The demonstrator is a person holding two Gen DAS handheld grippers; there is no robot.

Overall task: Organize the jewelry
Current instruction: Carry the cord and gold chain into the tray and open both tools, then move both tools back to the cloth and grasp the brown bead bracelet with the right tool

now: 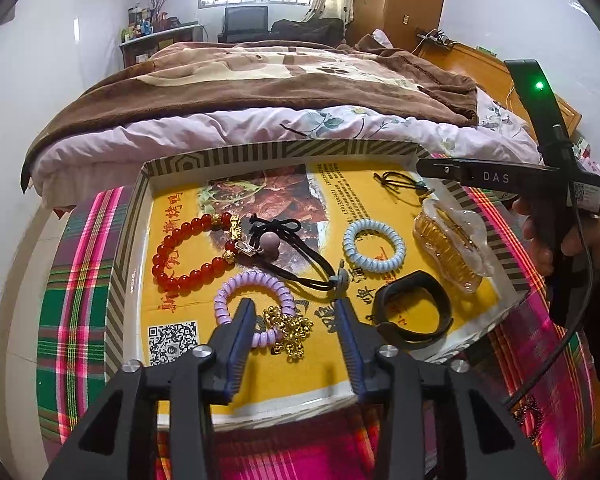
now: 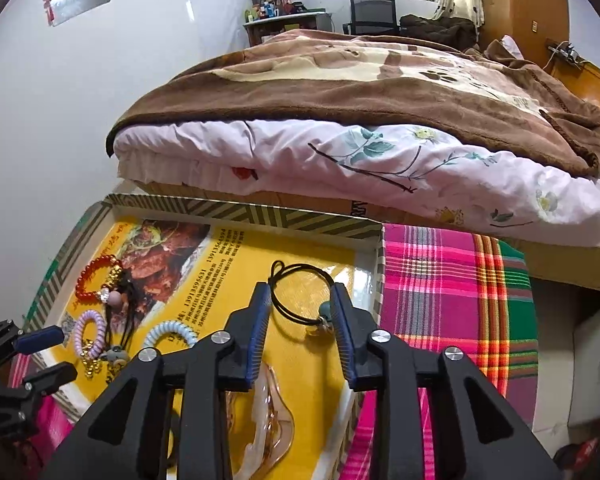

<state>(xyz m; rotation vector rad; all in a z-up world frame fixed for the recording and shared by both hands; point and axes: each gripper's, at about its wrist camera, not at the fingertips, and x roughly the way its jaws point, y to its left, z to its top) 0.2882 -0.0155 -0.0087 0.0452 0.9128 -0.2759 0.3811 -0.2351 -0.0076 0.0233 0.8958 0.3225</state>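
A shallow yellow-bottomed box lid (image 1: 132,216) holds the jewelry: a red bead bracelet (image 1: 180,256), a purple coil hair tie (image 1: 256,300), a gold chain (image 1: 290,330), a black cord with a mauve bead (image 1: 270,242), a blue coil tie (image 1: 374,250), a black wristband (image 1: 414,312), an amber hair claw (image 1: 448,248) and a thin black cord tie (image 1: 400,184). My left gripper (image 1: 296,314) is open, empty, above the gold chain and purple tie. My right gripper (image 2: 302,300) is open over the thin black cord tie (image 2: 300,294), above the hair claw (image 2: 268,420).
The lid (image 2: 244,212) rests on a plaid cloth (image 2: 452,280) over a round table. A bed with a brown blanket (image 1: 260,76) and floral quilt stands just behind. A dark bead bracelet (image 1: 530,410) lies on the cloth at the right.
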